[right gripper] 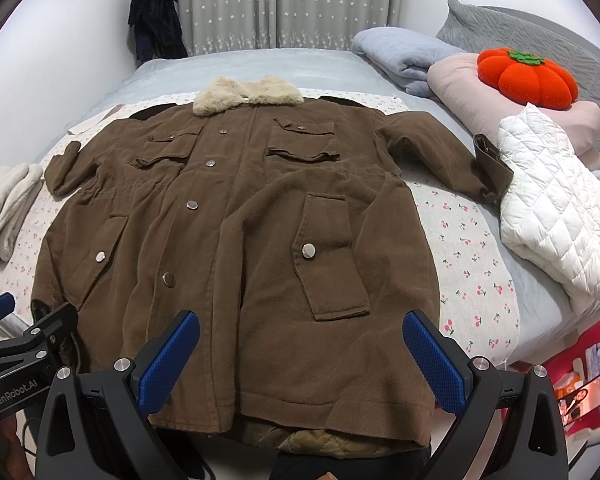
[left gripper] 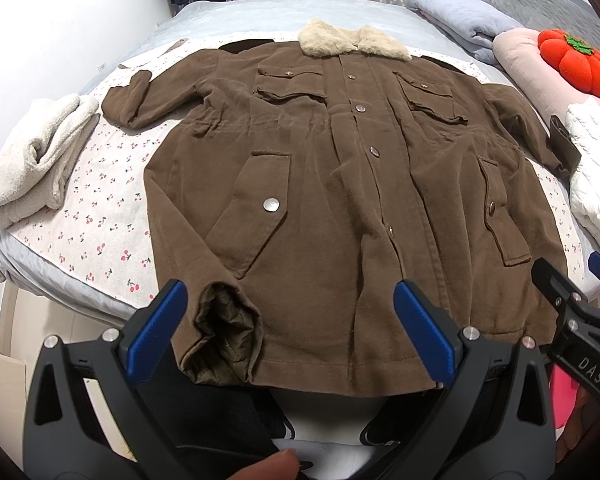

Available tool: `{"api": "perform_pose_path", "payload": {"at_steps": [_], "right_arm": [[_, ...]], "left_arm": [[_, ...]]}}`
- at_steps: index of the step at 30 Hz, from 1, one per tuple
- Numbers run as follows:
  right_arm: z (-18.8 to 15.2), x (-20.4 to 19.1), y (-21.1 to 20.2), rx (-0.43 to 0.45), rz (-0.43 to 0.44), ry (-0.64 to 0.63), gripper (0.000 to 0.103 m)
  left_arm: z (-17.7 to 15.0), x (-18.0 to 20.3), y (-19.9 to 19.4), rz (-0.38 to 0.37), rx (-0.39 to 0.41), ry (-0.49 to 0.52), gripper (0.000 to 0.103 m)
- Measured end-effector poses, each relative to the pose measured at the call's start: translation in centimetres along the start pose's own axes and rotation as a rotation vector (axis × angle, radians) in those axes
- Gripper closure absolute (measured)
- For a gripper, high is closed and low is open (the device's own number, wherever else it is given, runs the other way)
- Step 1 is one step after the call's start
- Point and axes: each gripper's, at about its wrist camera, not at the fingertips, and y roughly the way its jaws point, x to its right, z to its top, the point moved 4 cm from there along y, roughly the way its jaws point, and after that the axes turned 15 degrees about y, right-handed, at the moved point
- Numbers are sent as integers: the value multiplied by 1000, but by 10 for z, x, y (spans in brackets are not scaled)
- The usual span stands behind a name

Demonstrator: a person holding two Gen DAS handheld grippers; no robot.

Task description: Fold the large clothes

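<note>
Across the bed (left gripper: 228,20), front side up, lies the brown coat (left gripper: 340,184), spread flat on a cherry-print sheet (left gripper: 100,208) with its hem toward both cameras and its sleeves reaching out to either side. Both grippers hover at the hem, each released and gripping nothing: the left gripper (left gripper: 300,332) spreads its blue-padded fingers (left gripper: 158,332) wide over the hem's left part, where a corner is turned back to show quilted olive lining, and the right gripper (right gripper: 300,360) spreads its own over the hem's right part, just beside the lower flap pocket. The coat looks like soft, brushed, corduroy-like cloth (finely creased around the gathered waist), with a cream fleece collar (left gripper: 354,42), metal snaps down the front and four flapped patch pockets. A cream fleecy garment (left gripper: 36,168) lies bunched left of it; a white quilted jacket (right gripper: 556,220) lies folded to the right, touching one cuff. Behind that rest a round orange pumpkin cushion (right gripper: 526,80) on a pink pillow (right gripper: 460,84) and a folded grey-blue blanket (right gripper: 400,52).
</note>
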Motion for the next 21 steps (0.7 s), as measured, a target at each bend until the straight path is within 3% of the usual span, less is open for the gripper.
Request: {"api": "perform_pose_path", "payload": {"at_steps": [9,14,18,21], "right_arm": [[7,25,4,18,29,18,0],[19,66,12,-8,85,67,0],[20,102,30,-83,121,126,0],[16,130,46,-159,205,232,0]], "left_arm": [[-4,-33,16,18,0,-12,1],[-12,-96,31,-57,-8,-103,1],[-27,-141,42,-135,-10,-225,1],[-44,-159,53,-203,-33,-296,1]]}}
